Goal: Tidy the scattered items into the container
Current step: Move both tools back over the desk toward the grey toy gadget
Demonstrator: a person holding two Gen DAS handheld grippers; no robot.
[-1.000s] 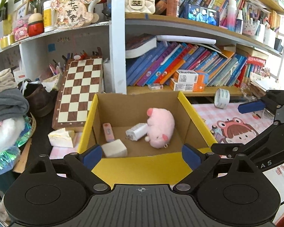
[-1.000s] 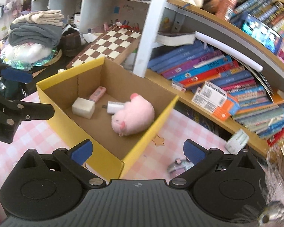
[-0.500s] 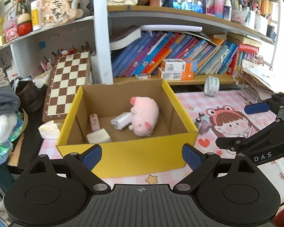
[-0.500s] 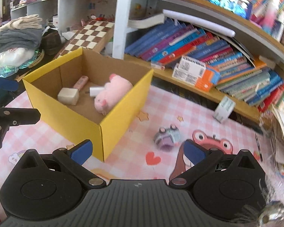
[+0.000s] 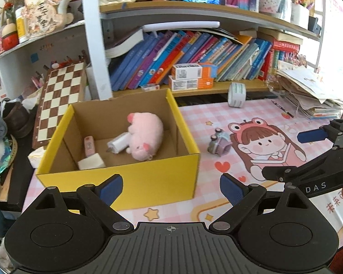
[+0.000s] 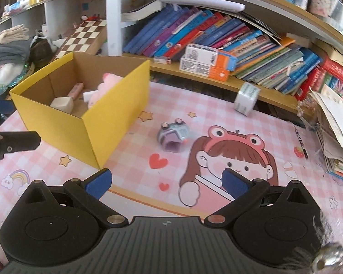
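Note:
A yellow cardboard box (image 5: 135, 180) (image 6: 64, 127) stands on the pink mat. Inside lie a pink plush pig (image 5: 146, 134), a white charger (image 5: 120, 143), a pink stick (image 5: 89, 146) and a white block (image 5: 91, 162). A small purple toy car (image 5: 218, 142) (image 6: 173, 134) lies on the mat right of the box. My left gripper (image 5: 171, 187) is open and empty in front of the box. My right gripper (image 6: 167, 182) is open and empty, a little short of the toy car.
A roll of tape (image 5: 237, 91) (image 6: 247, 97) lies by the bookshelf at the back. A pen (image 6: 300, 145) lies at the right beside a pile of papers (image 6: 338, 123). A chessboard (image 5: 57, 100) leans left of the box, with folded clothes (image 6: 9, 45) beyond.
Both grippers have pulled back from the box and swung right. The toy car and tape roll have come into view. Nothing was picked up.

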